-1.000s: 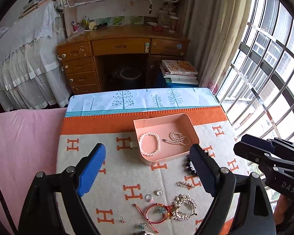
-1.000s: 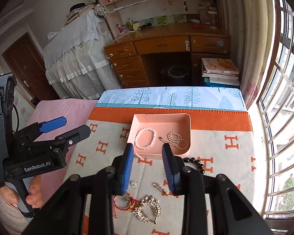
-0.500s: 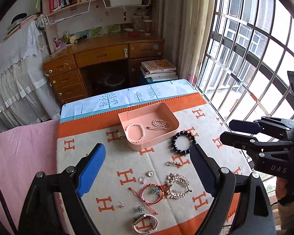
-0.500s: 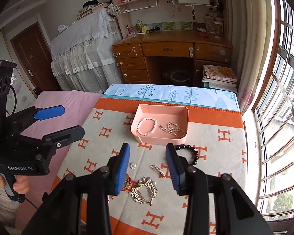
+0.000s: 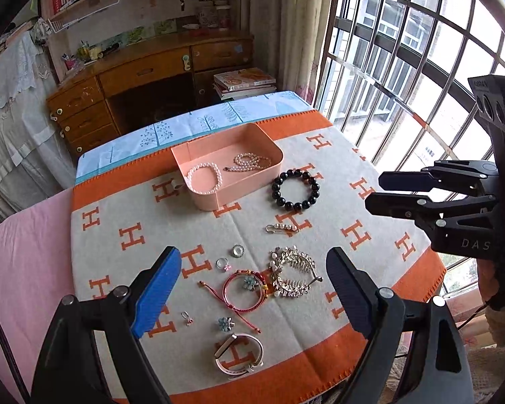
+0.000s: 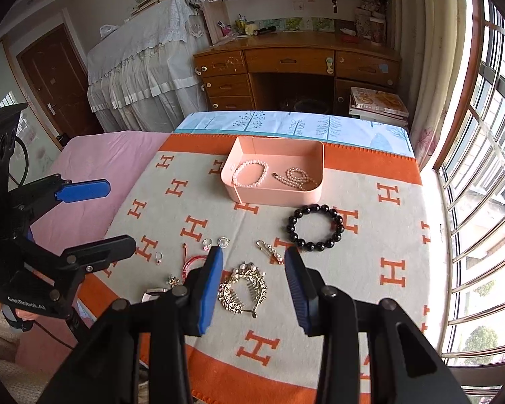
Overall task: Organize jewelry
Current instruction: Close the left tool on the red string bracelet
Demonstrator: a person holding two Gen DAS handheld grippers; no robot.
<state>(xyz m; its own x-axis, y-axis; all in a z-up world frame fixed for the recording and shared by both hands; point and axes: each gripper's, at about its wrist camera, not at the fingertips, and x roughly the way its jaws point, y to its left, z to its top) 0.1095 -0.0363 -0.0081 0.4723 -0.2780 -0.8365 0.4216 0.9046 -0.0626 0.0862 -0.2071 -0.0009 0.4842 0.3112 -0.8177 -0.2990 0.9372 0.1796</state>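
A pink tray (image 5: 267, 168) (image 6: 276, 198) on the H-patterned cloth holds a white pearl bracelet (image 5: 203, 177) and a pearl necklace (image 5: 249, 162). Loose on the cloth lie a black bead bracelet (image 5: 295, 190) (image 6: 315, 230), a pearl pin (image 5: 282, 228), a gold hair comb (image 5: 293, 276) (image 6: 244, 289), a red cord bracelet (image 5: 244, 289), rings, small charms and a pink bangle (image 5: 239, 353). My left gripper (image 5: 254, 289) is open, held above the cloth's near part. My right gripper (image 6: 254, 282) is open above the hair comb.
The cloth-covered table (image 6: 397, 269) stands beside a barred window (image 5: 404, 67) on the right. A pink bed (image 6: 94, 175) lies to the left. A wooden desk (image 6: 296, 67) and a stack of books (image 6: 377, 104) stand beyond the table's far edge.
Both grippers have pulled back and risen, so more of the cloth and the near jewelry now show. The right gripper's jaws have opened wider. The jewelry has not moved.
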